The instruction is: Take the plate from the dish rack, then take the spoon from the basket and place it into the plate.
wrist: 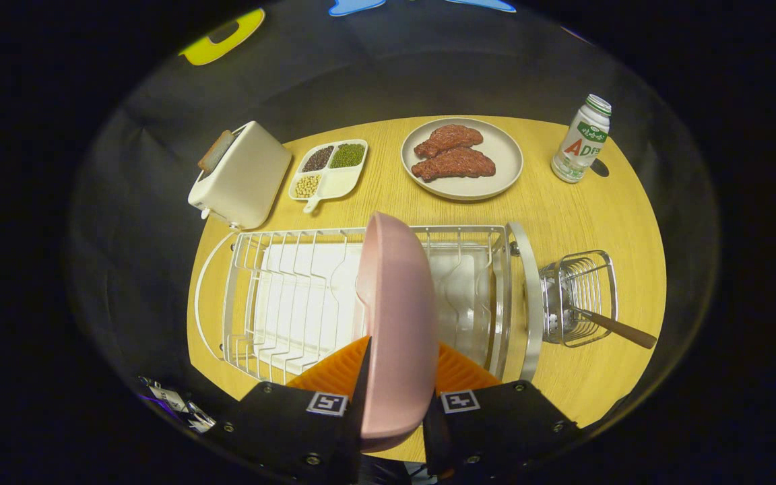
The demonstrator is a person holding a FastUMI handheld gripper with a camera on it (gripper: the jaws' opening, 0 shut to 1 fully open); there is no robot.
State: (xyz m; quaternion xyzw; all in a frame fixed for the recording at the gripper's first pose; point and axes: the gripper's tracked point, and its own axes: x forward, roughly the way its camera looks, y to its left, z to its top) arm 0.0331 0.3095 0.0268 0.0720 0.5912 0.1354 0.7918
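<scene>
Clamped between my fingers, the pink plate (395, 323) stands on edge above the dish rack (307, 303), its long axis running straight ahead; my gripper (393, 397) grips its near rim. To my right, the spoon (613, 327) waits in its basket (580, 296).

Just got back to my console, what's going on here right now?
The handheld gripper has its fingers shut on the pink plate, held on edge over the white dish rack. The spoon sits in the wire basket beside the rack, not yet taken. Beyond the rack are a toaster, a divided dish of beans, a plate of meat and a bottle.
</scene>
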